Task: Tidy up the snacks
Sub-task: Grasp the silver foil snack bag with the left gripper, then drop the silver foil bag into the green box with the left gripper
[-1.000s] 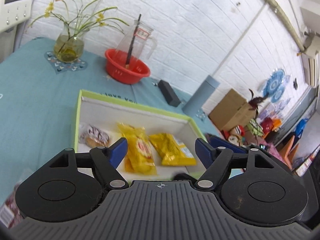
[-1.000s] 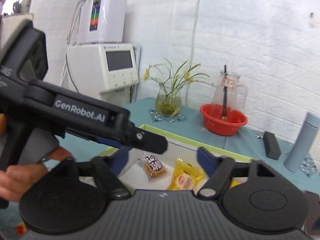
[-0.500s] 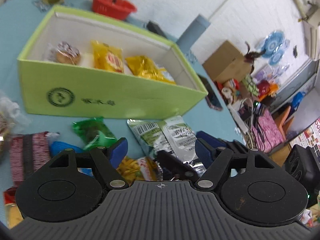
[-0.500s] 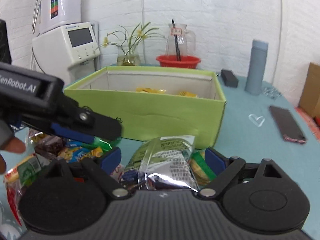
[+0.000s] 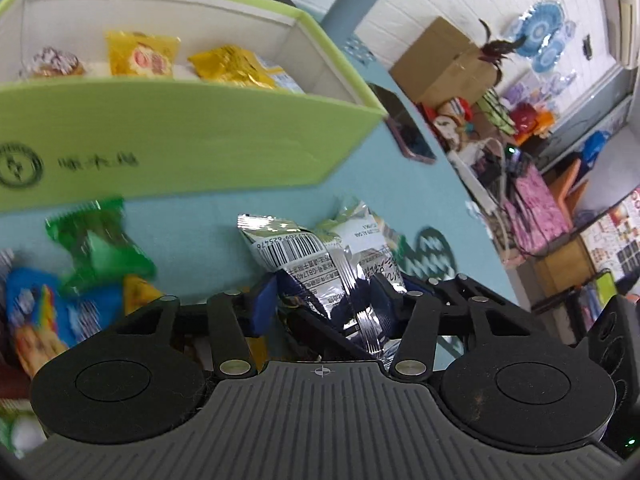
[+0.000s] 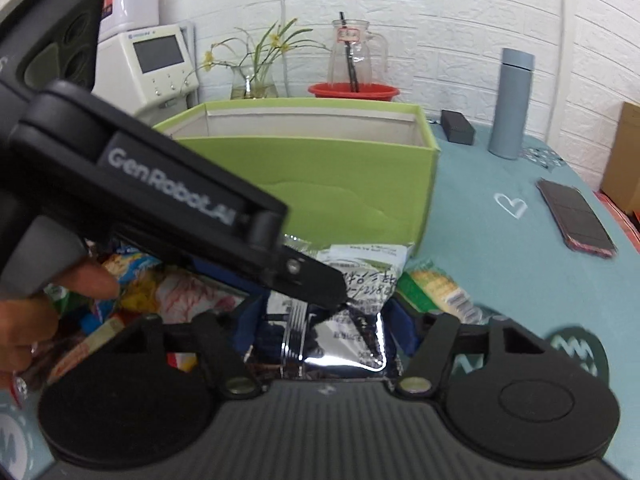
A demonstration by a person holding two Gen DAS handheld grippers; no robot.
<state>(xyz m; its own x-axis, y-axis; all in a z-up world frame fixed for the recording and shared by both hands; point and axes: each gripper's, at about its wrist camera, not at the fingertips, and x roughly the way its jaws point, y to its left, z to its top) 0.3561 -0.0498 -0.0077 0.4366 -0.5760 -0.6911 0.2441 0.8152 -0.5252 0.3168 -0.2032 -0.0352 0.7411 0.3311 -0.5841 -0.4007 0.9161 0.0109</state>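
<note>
Two silver snack packets lie side by side in front of the green box (image 5: 200,136). My left gripper (image 5: 322,300) is closing on the one with a barcode (image 5: 292,248), and its blue pads touch the crumpled foil. My right gripper (image 6: 326,322) is closing on a silver packet (image 6: 344,344) whose edges meet both pads. One of the left gripper's fingers (image 6: 304,272) reaches across that packet from the upper left. Inside the box lie two yellow packets (image 5: 140,56) and a wrapped pastry (image 5: 56,62).
Loose snacks are piled left of the packets, among them a green wrapper (image 5: 100,248) and a blue packet (image 5: 36,312). A phone (image 6: 576,216), a grey flask (image 6: 512,104), a black case (image 6: 458,126) and a red bowl (image 6: 354,90) stand on the teal cloth. A hand (image 6: 24,320) holds the left gripper.
Both grippers came down from above the box to the snacks in front of it. Their jaws narrowed around the silver packets, which now stand crumpled between the pads.
</note>
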